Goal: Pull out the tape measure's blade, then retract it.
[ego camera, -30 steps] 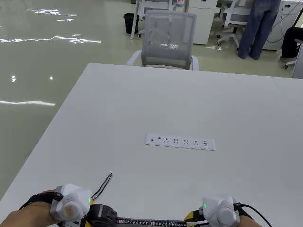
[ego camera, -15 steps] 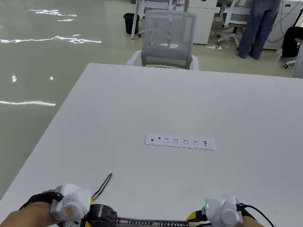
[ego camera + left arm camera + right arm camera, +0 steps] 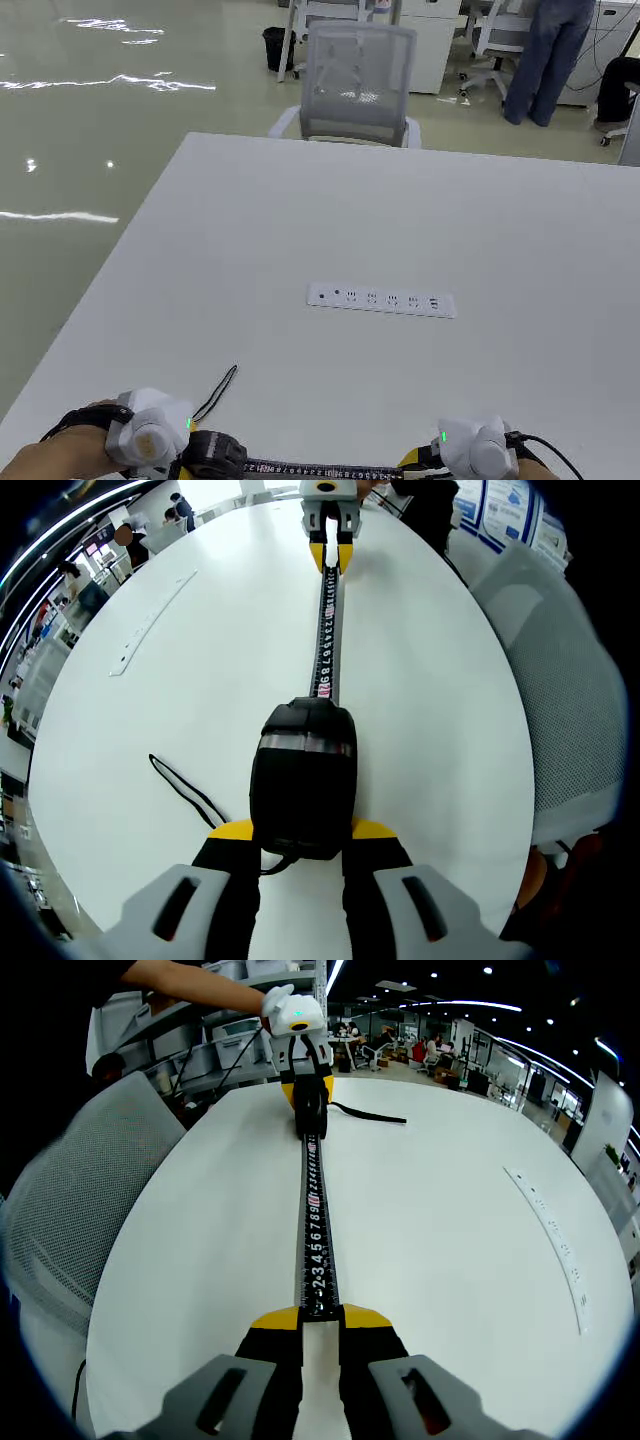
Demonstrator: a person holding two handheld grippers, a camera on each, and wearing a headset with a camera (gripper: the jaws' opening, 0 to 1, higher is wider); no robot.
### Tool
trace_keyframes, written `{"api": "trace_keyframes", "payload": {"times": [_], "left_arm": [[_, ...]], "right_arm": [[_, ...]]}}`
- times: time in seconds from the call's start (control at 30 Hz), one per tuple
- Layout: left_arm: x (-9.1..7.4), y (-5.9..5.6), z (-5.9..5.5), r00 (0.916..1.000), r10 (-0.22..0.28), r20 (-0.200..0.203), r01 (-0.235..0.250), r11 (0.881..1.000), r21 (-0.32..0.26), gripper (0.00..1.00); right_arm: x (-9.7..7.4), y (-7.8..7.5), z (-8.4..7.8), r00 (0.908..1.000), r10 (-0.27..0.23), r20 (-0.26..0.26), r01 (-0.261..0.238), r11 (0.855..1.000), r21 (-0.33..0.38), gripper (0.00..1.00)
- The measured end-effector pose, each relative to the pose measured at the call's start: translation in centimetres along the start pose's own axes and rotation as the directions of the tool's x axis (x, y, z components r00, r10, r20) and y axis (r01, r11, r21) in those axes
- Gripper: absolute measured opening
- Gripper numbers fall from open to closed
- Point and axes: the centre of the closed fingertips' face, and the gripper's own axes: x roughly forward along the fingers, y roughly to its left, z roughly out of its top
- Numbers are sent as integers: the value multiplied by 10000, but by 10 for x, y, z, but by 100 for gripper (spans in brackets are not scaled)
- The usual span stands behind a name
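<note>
Your left gripper [image 3: 303, 832] has its yellow-tipped jaws pressed against both sides of the black tape measure [image 3: 303, 775], gripping the case between them. Your right gripper [image 3: 320, 1318] has its jaws drawn close together, pinching the end of the dark numbered blade [image 3: 316, 1230] between their yellow tips.

The blade runs straight from the case to those tips, pulled out and lying low over the white table [image 3: 300, 220]. In the left gripper view you see it [image 3: 326, 630] stretch away to the right gripper [image 3: 330, 520]. In the right gripper view it leads back to the tape measure [image 3: 310, 1110] under the left gripper [image 3: 300, 1035].

In the head view both grippers sit at the bottom of the frame, by the table's near edge: the left gripper [image 3: 150, 440] with the tape measure [image 3: 213, 455] just beside it, the blade [image 3: 320, 468] between them, and the right gripper [image 3: 470, 450] at its far end.

A thin black strap [image 3: 217, 392] trails from the case onto the table. A flat white power strip [image 3: 380, 299] lies well apart, farther up the table. A grey mesh office chair [image 3: 357, 85] stands at the far edge.
</note>
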Motion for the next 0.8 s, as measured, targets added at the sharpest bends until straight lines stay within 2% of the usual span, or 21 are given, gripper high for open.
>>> {"api": "trace_keyframes", "payload": {"times": [0.43, 0.8], "left_arm": [[0, 0, 0, 10000, -4, -54, 4, 10000, 11, 27], [1, 0, -1, 9995, -76, -303, 80, 9999, 112, 27]], "right_arm": [[-1, -1, -4, 9998, -25, -218, 25, 10000, -14, 11], [3, 1, -8, 9988, -22, -492, 22, 10000, -4, 12]]}}
